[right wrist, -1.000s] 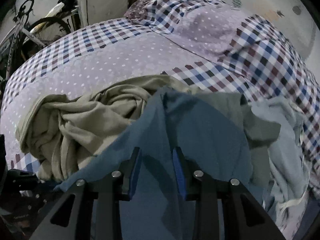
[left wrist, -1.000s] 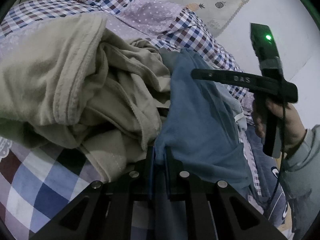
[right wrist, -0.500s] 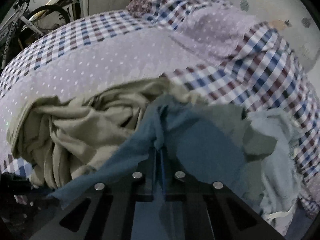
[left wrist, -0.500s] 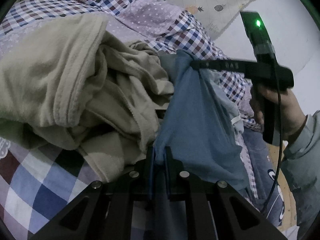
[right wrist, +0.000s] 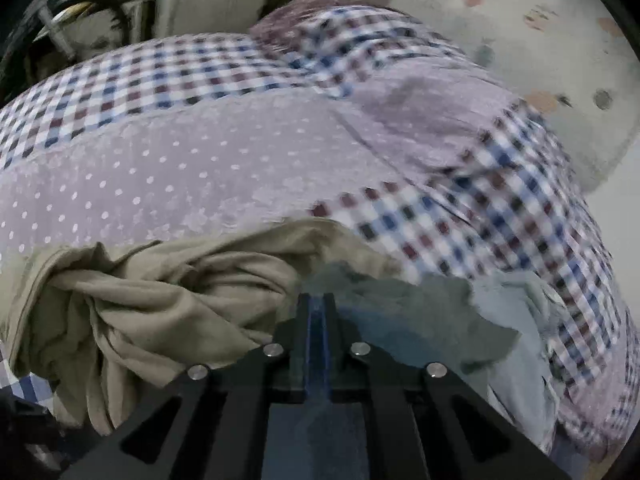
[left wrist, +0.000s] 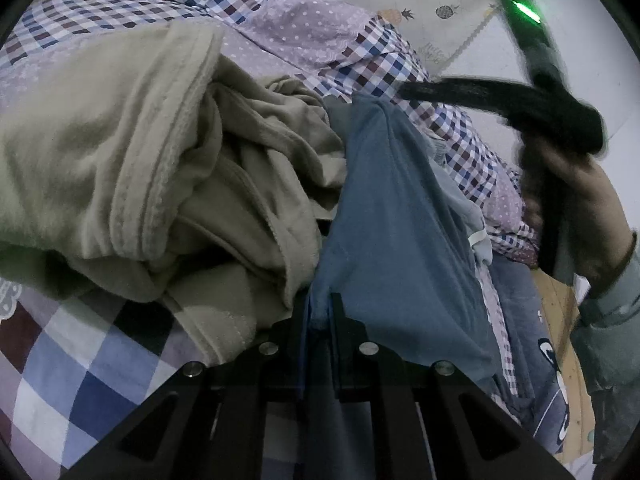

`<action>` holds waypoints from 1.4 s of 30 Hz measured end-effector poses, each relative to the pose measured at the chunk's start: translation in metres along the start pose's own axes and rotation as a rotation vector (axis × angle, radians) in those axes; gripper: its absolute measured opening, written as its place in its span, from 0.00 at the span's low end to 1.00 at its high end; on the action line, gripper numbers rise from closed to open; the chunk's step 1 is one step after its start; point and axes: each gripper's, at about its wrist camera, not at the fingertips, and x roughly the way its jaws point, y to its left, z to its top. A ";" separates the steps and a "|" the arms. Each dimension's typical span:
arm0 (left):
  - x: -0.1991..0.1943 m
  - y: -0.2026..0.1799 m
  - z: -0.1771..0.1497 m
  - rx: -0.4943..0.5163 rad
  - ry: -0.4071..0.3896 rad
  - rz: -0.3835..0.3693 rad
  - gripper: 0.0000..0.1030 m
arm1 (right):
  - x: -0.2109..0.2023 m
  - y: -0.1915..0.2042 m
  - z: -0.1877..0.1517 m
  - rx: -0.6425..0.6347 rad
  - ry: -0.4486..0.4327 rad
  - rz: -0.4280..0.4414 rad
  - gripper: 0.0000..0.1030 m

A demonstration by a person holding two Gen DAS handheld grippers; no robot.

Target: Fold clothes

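Observation:
A blue garment point(left wrist: 392, 220) is stretched up off the bed between both grippers. My left gripper point(left wrist: 320, 312) is shut on its near edge, with cloth bunched between the pads. The right gripper point(right wrist: 316, 304) has a fold of the same blue garment point(right wrist: 400, 328) between its pads; its jaws are opening slightly but still press on the cloth. In the left wrist view the right gripper point(left wrist: 404, 90) is a blurred black bar at the garment's far top corner, held by a hand point(left wrist: 580, 208). A crumpled beige garment point(left wrist: 140, 168) lies just left of the blue one.
The checked and dotted lilac bedspread point(right wrist: 200, 168) covers the bed. A pale blue garment point(right wrist: 516, 304) lies to the right of the blue one. A pineapple-print sheet point(left wrist: 420, 0) hangs on the wall behind. A bicycle point(right wrist: 72, 20) and a box stand beyond the bed.
The right gripper came down on the blue garment's far edge, shut on it, then lifted and tilted with it. The left gripper has stayed shut on the near edge without moving.

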 end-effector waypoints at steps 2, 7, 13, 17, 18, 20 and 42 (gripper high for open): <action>-0.001 0.000 0.000 0.002 0.001 0.000 0.08 | -0.025 -0.030 -0.018 0.080 -0.034 -0.010 0.35; -0.002 0.001 -0.001 -0.007 -0.002 -0.004 0.08 | -0.111 -0.125 -0.140 0.427 -0.107 -0.026 0.63; -0.004 -0.001 -0.003 -0.006 -0.008 0.004 0.08 | -0.155 -0.187 -0.337 0.894 0.005 -0.072 0.63; -0.004 -0.004 -0.004 0.005 -0.015 0.019 0.08 | -0.158 -0.194 -0.440 1.166 0.068 -0.043 0.63; -0.003 -0.004 -0.004 0.008 -0.016 0.023 0.08 | -0.153 -0.193 -0.461 1.220 0.078 -0.019 0.63; -0.003 -0.006 -0.004 0.015 -0.017 0.030 0.08 | -0.140 -0.191 -0.481 1.263 0.094 0.001 0.63; -0.001 -0.015 -0.006 0.062 -0.043 0.075 0.08 | -0.093 -0.219 -0.423 0.932 0.019 -0.059 0.01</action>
